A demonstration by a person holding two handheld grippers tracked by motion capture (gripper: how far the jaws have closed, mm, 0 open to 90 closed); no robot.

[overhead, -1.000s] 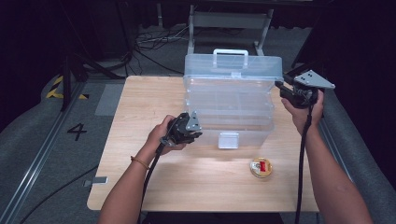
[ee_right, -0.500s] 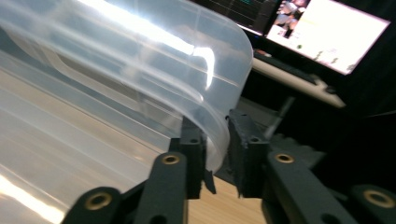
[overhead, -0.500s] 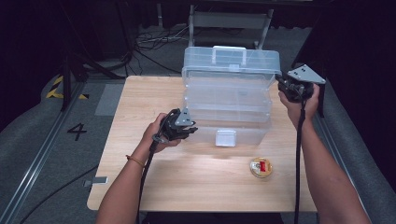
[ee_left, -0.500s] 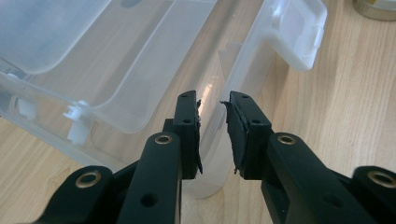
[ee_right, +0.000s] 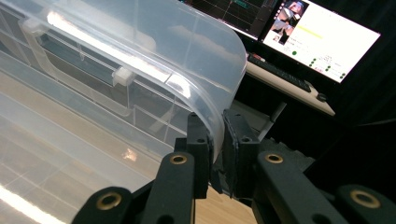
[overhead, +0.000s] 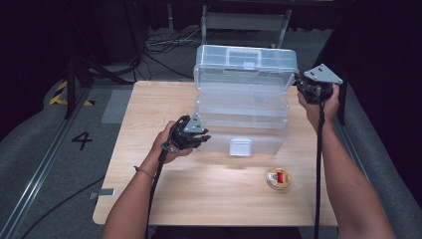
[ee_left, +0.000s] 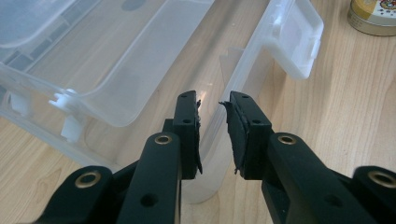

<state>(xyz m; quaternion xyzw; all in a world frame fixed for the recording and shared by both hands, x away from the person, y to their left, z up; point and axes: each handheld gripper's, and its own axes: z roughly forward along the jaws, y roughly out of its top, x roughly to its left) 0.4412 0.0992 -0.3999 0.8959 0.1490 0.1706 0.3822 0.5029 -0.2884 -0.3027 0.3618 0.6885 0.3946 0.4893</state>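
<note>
- Right gripper (ee_right: 215, 140) had just been closing; pinched lid (overhead: 246, 62) rim of clear box (overhead: 241, 127) toward tabletop's (overhead: 149, 104) far edge.
- Left gripper (ee_left: 212, 135) clamped front wall, steadying base.
- Lift lid slowly; base must stay down.

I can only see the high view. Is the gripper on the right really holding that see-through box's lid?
Observer: Yes. In the right gripper view, the right gripper has just been closing, and its pads pinch the rim of the lid at a rounded corner.
Operator: What's behind it?
Observer: A lit computer screen, with a keyboard below it.
Operator: And the other gripper?
Observer: The left gripper straddles the clear wall of the box base at a corner. I can't tell if both pads press on it.
</note>
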